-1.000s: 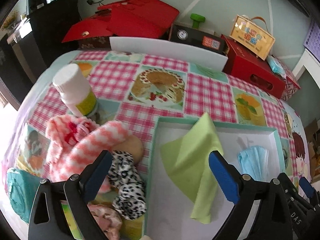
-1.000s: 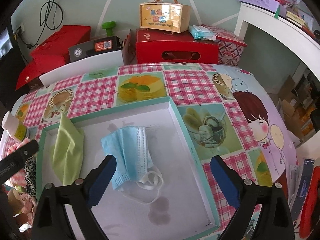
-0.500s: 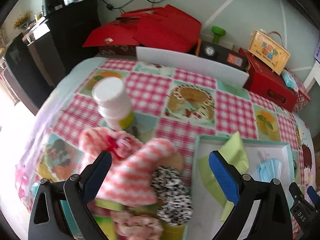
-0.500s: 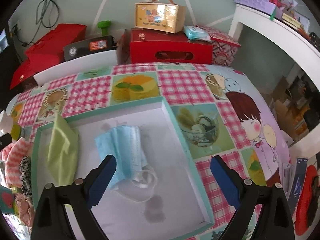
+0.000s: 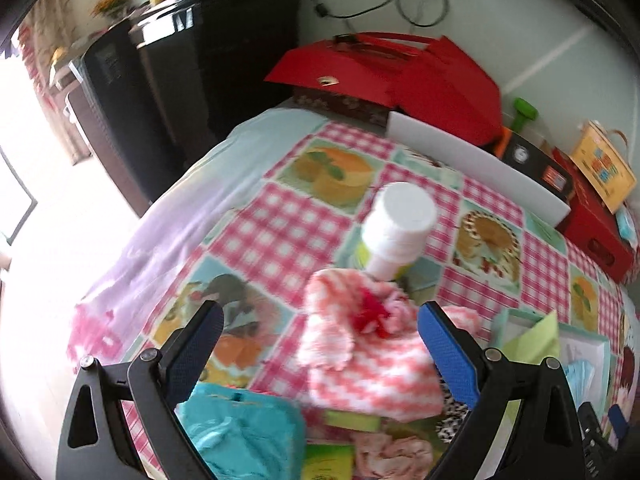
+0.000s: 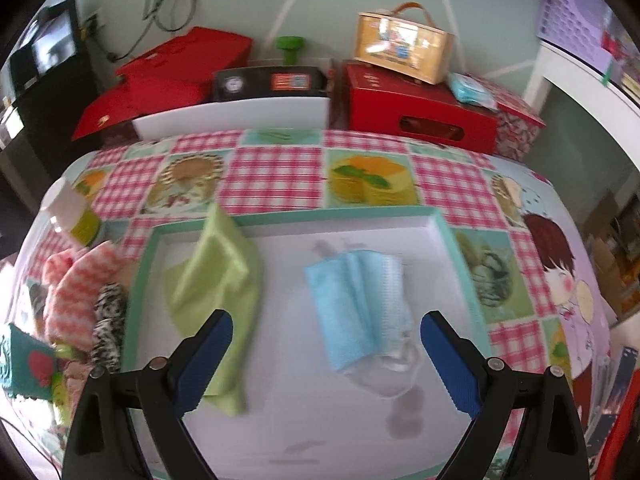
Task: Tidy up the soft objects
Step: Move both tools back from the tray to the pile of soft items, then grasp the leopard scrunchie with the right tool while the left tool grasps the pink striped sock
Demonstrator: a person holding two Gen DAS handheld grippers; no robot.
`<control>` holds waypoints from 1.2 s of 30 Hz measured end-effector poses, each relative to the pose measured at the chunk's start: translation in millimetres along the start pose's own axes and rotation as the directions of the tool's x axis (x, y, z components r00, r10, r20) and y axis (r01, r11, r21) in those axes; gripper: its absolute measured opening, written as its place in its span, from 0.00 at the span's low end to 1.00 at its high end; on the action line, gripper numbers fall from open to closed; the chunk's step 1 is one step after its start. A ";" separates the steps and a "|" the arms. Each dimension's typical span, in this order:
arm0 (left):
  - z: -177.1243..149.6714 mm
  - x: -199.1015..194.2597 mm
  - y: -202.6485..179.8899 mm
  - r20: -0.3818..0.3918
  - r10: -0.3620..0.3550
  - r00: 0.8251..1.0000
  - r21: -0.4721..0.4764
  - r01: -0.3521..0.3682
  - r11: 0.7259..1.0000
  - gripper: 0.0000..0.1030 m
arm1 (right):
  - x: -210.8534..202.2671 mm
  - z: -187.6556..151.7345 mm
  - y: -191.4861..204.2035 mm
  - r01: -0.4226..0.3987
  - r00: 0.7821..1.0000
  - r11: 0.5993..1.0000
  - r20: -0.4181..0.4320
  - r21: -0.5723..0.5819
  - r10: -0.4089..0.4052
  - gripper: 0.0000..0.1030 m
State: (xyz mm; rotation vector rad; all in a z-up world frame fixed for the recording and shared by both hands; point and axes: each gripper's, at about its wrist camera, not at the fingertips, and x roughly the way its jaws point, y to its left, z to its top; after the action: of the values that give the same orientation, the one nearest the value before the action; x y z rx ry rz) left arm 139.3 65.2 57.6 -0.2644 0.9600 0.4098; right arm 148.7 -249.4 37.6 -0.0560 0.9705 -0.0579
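A desk (image 6: pixel 276 168) covered with a pink checked cloth of cake pictures stands against a pale green wall, with red boxes (image 6: pixel 416 116) lined up behind it. A shallow tray (image 6: pixel 460 248) with a teal rim lies on the cloth and serves as the landmark here. Inside the tray, toward its left side, a green cloth (image 6: pixel 216 292) lies crumpled with one corner leaning on the far rim. Toward the tray's right side lies a blue face mask (image 6: pixel 360 304), its white ear loops trailing at the near end.

Just outside the tray's left rim is a heap of soft things: a pink and white knitted piece (image 5: pixel 372 364) on top, a black and white spotted scrunchie (image 6: pixel 108 320) touching the rim, and a teal cloth (image 5: pixel 240 436) at the near edge. Beyond the heap, farther from the tray, stands a white-capped bottle (image 5: pixel 396 232).

The left tongs (image 5: pixel 320 356) hang wide apart over the heap, gripping nothing. The right tongs (image 6: pixel 326 360) are likewise spread wide and empty, above the tray's floor, between the green cloth and the mask.
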 end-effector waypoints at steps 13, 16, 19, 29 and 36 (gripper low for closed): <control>-0.6 13.9 33.0 -0.098 -0.082 0.992 -0.069 0.076 0.995 0.95 | -2.0 -6.5 98.0 -0.258 0.965 0.950 0.003 -0.177 0.262 0.94; -2.9 18.1 23.0 -0.111 -0.116 0.987 -0.051 0.111 0.993 0.95 | 3.5 -11.5 118.5 -0.288 0.956 0.932 -0.019 -0.219 0.291 0.91; -5.5 22.0 5.6 -0.126 -0.167 0.978 -0.020 0.166 0.986 0.95 | 9.2 -16.5 133.0 -0.317 0.948 0.915 -0.043 -0.251 0.316 0.80; -19.9 36.9 -46.0 -0.194 -0.234 0.953 0.089 0.255 0.963 0.87 | 25.2 -21.2 137.5 -0.395 0.919 0.888 -0.095 -0.235 0.383 0.49; -26.8 52.0 -52.5 -0.236 -0.255 0.938 0.074 0.279 0.957 0.64 | 27.1 -22.5 141.9 -0.445 0.895 0.864 -0.111 -0.235 0.432 0.42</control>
State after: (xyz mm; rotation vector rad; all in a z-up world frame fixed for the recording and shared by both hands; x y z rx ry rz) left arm 169.5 19.1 1.4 -0.3450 1.1461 0.0780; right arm 148.8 -110.4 -7.8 -0.0688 1.0213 0.4920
